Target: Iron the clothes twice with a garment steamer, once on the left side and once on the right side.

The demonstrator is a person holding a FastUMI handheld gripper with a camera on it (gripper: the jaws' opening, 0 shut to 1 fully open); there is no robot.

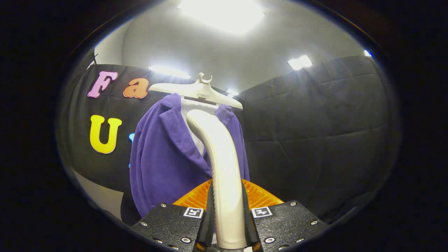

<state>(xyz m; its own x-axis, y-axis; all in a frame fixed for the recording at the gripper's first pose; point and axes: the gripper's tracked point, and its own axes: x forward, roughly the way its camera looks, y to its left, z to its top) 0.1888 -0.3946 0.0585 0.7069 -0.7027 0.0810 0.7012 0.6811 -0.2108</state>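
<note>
A purple jacket (pixel 164 161) over a white shirt hangs on a pale hanger (pixel 196 91) straight ahead of me. My gripper (pixel 227 224) is shut on the cream handle of the garment steamer (pixel 220 157), both fingers pressing its sides. The handle rises from between the fingers and curves toward the jacket's collar. Its rounded top reaches the white shirt between the lapels. The steamer's head faces away, so I cannot tell whether it touches the cloth. The handle hides the middle of the jacket and part of its right front.
An orange ribbed piece (pixel 260 197) lies just beyond the fingers, below the jacket's hem. Black quilted cloth walls (pixel 315 133) stand behind and to the right of the garment. Bright ceiling lights (pixel 224 14) are overhead.
</note>
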